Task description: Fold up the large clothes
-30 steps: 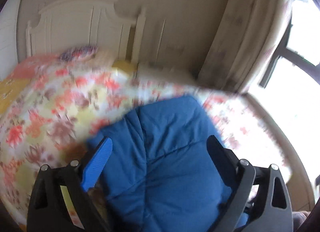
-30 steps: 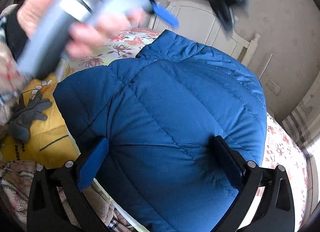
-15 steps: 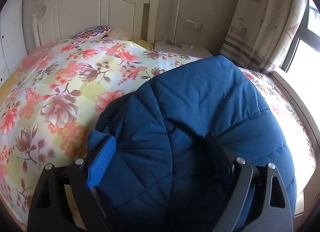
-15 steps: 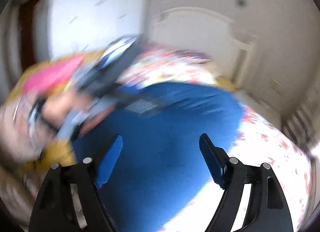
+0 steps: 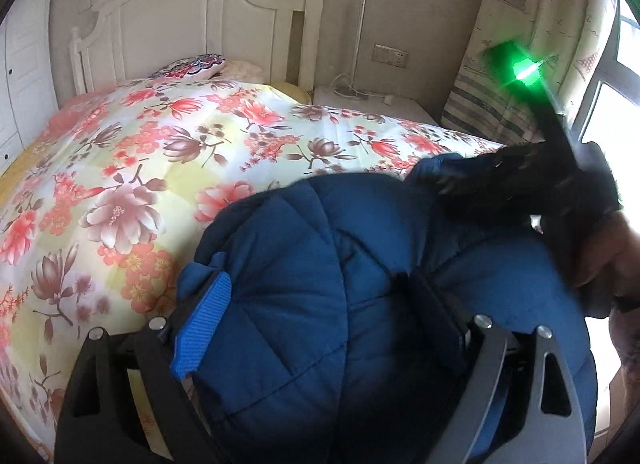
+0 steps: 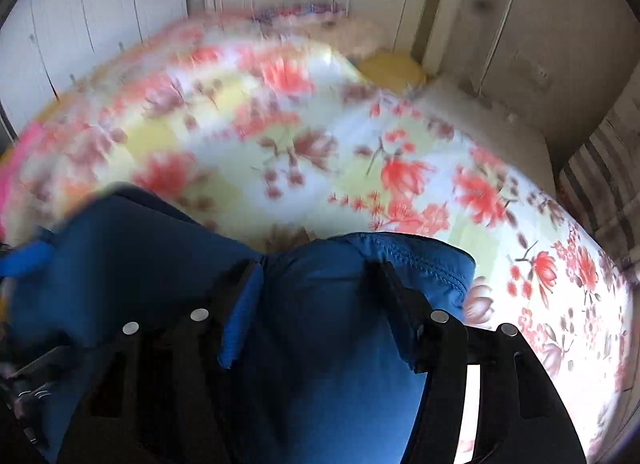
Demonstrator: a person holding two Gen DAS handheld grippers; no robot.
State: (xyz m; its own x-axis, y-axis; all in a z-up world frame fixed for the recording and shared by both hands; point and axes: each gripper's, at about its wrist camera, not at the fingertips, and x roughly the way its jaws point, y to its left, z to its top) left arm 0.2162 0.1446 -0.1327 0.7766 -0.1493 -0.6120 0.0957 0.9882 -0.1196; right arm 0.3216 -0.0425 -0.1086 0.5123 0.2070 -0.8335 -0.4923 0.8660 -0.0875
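A blue quilted puffer jacket (image 5: 320,264) lies bunched on the flowered bedspread (image 5: 140,152). My left gripper (image 5: 316,288) has its jaws apart with a thick fold of the jacket between them. My right gripper (image 6: 316,284) has narrowed its jaws around a stitched hem of the same jacket (image 6: 340,344). The right gripper's body and the hand holding it show at the right of the left wrist view (image 5: 532,184), blurred, with a green light on it.
A white headboard (image 5: 180,12) and a patterned pillow (image 5: 188,66) are at the far end of the bed. A nightstand (image 5: 368,104) and a curtain (image 5: 520,44) stand to the right, by a window. White wardrobe doors (image 6: 92,16) are on the left.
My right gripper swung down onto the jacket's hem and its jaws narrowed around the cloth. The left gripper stayed low on the jacket, and the right hand came into its view.
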